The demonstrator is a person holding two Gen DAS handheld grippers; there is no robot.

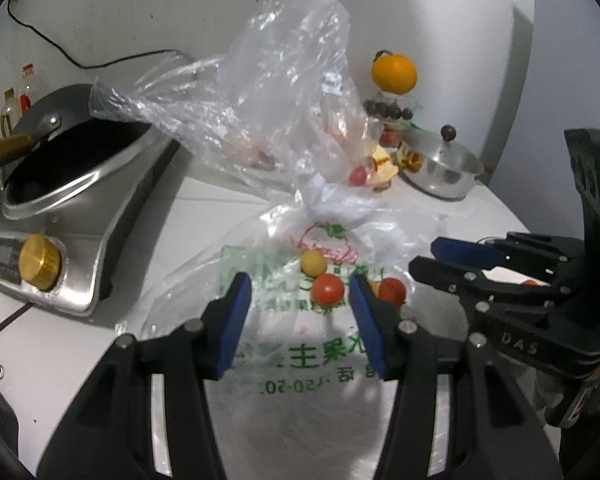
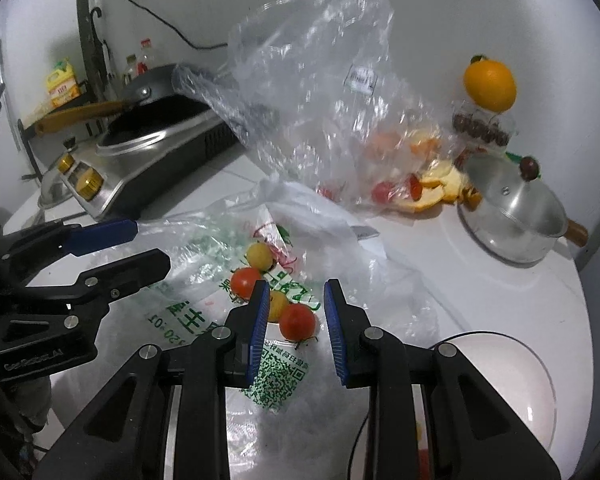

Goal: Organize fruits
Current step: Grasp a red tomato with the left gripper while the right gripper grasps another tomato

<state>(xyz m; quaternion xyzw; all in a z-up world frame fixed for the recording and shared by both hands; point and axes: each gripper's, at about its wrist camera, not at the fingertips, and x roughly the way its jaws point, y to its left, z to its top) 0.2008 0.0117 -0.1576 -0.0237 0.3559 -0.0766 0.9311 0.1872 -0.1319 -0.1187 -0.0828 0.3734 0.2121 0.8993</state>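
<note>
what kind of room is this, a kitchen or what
Most likely a home kitchen counter: a wok sits on a countertop cooker, a small lidded steel pot stands near the wall, and oil and sauce bottles are lined up behind the cooker.

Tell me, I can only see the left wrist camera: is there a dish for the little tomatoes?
Observer: Yes, a white bowl sits on the counter, at the right wrist view's lower right.
Operator: What's in front of the right gripper?
Observer: Just past the right gripper tips lie a red tomato and a yellow tomato, touching each other.
Operator: Is anything printed near them?
Observer: A green QR code on the printed bag.
</note>
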